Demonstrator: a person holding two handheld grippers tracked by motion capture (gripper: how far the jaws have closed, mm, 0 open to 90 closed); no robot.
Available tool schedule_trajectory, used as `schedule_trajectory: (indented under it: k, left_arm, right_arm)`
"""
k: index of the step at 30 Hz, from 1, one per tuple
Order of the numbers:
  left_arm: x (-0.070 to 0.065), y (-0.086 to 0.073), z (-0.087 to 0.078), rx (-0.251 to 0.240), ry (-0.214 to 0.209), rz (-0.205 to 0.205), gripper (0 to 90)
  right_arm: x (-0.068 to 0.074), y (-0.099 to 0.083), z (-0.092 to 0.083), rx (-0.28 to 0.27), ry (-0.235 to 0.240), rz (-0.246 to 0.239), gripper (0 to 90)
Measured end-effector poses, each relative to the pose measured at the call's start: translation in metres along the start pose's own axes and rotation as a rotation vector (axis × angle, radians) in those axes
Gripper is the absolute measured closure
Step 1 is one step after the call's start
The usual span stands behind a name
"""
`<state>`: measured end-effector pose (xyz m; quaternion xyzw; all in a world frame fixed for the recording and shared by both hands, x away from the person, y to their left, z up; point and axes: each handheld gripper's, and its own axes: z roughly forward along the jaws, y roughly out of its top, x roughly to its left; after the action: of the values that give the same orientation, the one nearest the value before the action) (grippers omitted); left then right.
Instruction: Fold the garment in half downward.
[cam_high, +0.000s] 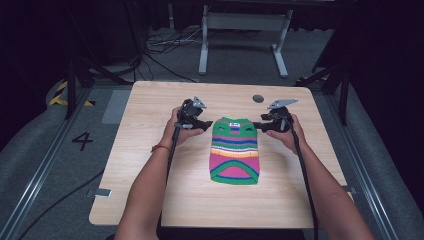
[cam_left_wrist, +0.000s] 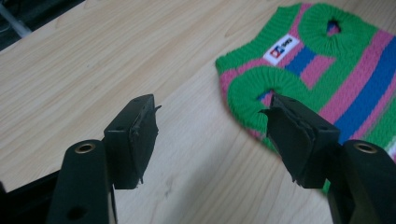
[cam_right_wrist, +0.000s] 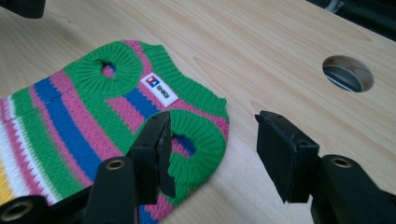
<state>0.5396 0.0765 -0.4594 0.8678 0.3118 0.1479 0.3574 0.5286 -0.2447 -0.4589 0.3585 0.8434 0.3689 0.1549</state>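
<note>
A small knitted sweater (cam_high: 235, 150) with green, pink, blue, white and yellow stripes lies flat in the middle of the wooden table (cam_high: 150, 190), neck end away from me. My left gripper (cam_high: 206, 123) is at the sweater's upper left corner, jaws apart. In the left gripper view (cam_left_wrist: 210, 105) one jaw stands over bare wood and the other over the green armhole of the sweater (cam_left_wrist: 327, 56). My right gripper (cam_high: 258, 126) is at the upper right corner, also open. Seen from the right gripper view (cam_right_wrist: 212, 119), it straddles the sweater's (cam_right_wrist: 93, 107) edge, and nothing is pinched.
A round cable hole (cam_high: 258, 98) (cam_right_wrist: 348, 73) is in the table beyond the right gripper. Behind the table stand a white metal frame (cam_high: 245, 30) and floor cables (cam_high: 165, 45). Bare wood lies on both sides of the sweater and toward the near edge.
</note>
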Motion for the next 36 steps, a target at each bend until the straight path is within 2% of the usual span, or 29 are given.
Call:
schedule_trajectory:
  k: [6,8,10,13,14,15,17,19,21,22,26,27,28,31,32,33,34,35,36]
  left_arm:
    - [-0.005,0.011,0.025,0.023,0.011,-0.009,37.4]
    - [-0.005,0.014,0.034,0.03,0.012,-0.026,36.4]
    - [-0.007,0.015,0.039,0.038,0.043,-0.021,35.1]
    - [-0.007,0.016,0.044,0.033,0.03,-0.04,35.0]
    - [-0.008,0.016,0.046,0.035,0.036,-0.043,35.0]
    - [-0.007,0.015,0.049,0.033,0.023,-0.066,35.0]
    - [-0.007,0.013,0.053,0.04,0.022,-0.077,35.1]
    - [-0.008,0.012,0.056,0.049,0.014,-0.078,34.8]
    - [-0.01,0.009,0.06,0.076,0.018,-0.061,32.6]
    - [-0.009,0.007,0.063,0.083,0.018,-0.077,31.7]
    - [-0.006,0.005,0.064,0.079,-0.003,-0.123,31.3]
    - [-0.006,0.005,0.064,0.079,-0.003,-0.123,32.1]
    - [-0.005,0.003,0.065,0.068,-0.023,-0.136,33.6]
    - [-0.005,0.002,0.064,0.063,-0.034,-0.131,35.1]
    - [-0.006,0.002,0.063,0.059,-0.048,-0.123,39.5]
    - [-0.007,0.002,0.062,0.06,-0.07,-0.114,53.3]
    - [-0.01,0.003,0.062,0.06,-0.09,-0.107,58.7]
    - [-0.01,0.003,0.062,0.06,-0.09,-0.107,64.8]
    - [-0.011,0.003,0.061,0.064,-0.113,-0.103,64.8]
  right_arm:
    - [0.0,0.006,0.021,0.019,-0.004,0.03,49.2]
    - [0.001,0.006,0.027,0.04,-0.024,0.025,49.9]
    - [0.0,0.005,0.03,0.032,-0.017,0.039,50.6]
    - [-0.001,0.004,0.032,0.013,-0.008,0.066,51.1]
    - [-0.001,0.004,0.034,0.017,-0.009,0.062,51.3]
    - [0.0,0.004,0.038,0.027,-0.013,0.061,51.3]
    - [0.0,0.002,0.044,0.043,-0.019,0.063,51.8]
    - [0.0,0.001,0.046,0.052,-0.026,0.072,51.8]
    - [0.0,-0.001,0.051,0.067,-0.041,0.081,51.2]
    - [0.0,-0.004,0.054,0.075,-0.045,0.09,50.7]
    - [-0.005,-0.008,0.056,0.057,-0.029,0.13,47.5]
    - [-0.005,-0.008,0.056,0.054,-0.025,0.129,47.5]
    - [-0.005,-0.008,0.056,0.055,-0.025,0.125,47.5]
    - [-0.005,-0.008,0.056,0.058,-0.023,0.121,50.7]
    - [-0.004,-0.007,0.056,0.06,-0.004,0.112,60.3]
    - [-0.002,-0.006,0.056,0.066,0.018,0.1,67.6]
    - [-0.001,-0.005,0.056,0.069,0.022,0.095,70.4]
    - [-0.001,-0.005,0.056,0.069,0.022,0.095,70.4]
    - [-0.001,-0.005,0.056,0.07,0.026,0.092,72.4]
